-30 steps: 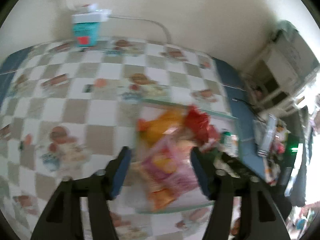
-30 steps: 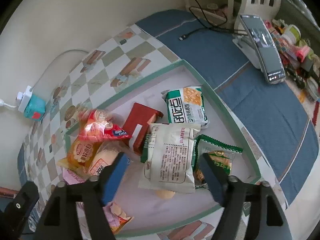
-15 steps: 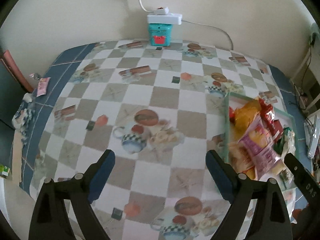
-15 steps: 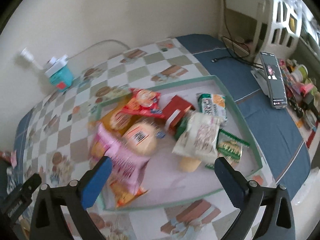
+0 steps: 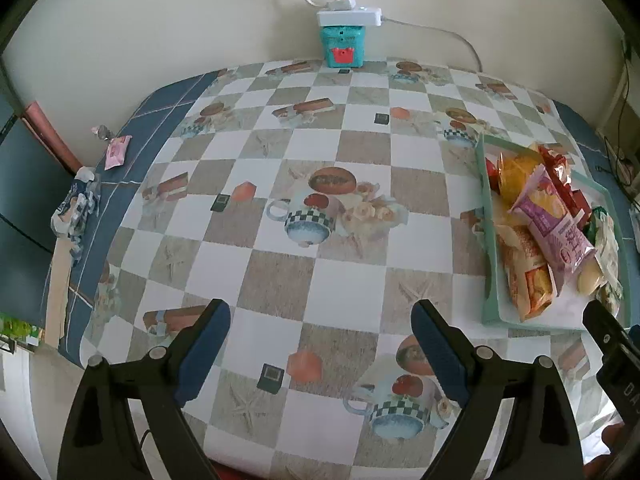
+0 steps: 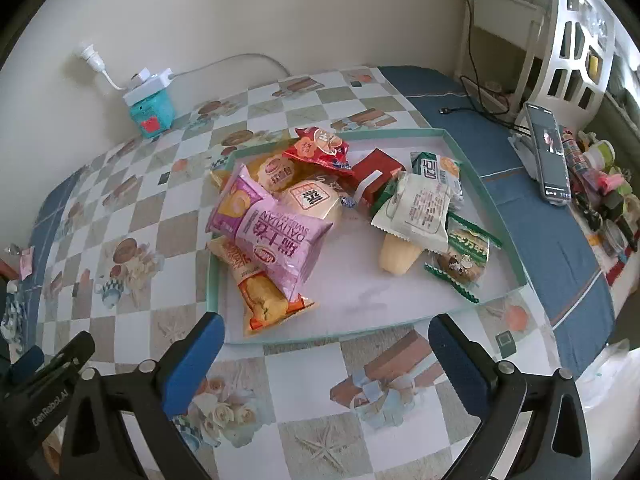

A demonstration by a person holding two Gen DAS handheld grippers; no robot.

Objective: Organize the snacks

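A white tray with a green rim [image 6: 486, 190] holds several snack packets: a pink bag [image 6: 268, 232], an orange packet [image 6: 262, 296], a red bag [image 6: 322, 148], a red box [image 6: 374, 174], a white packet [image 6: 420, 208] and a green-edged packet [image 6: 464, 256]. My right gripper [image 6: 326, 340] hangs open over the table just in front of the tray, with nothing between its fingers. In the left wrist view the same tray [image 5: 488, 240] lies at the far right. My left gripper [image 5: 320, 330] is open above the bare checkered cloth, well left of the tray.
A teal box [image 5: 344, 46] with a white power strip on top stands against the back wall. A phone on a stand [image 6: 548, 152] and small clutter sit right of the tray on the blue cloth. A pink wrapper [image 5: 117, 152] lies near the table's left edge.
Both grippers opened wider and pulled back from the tray. The left one swung left over bare cloth, leaving the pink bag in the tray. The right one now sits before the tray's front rim.
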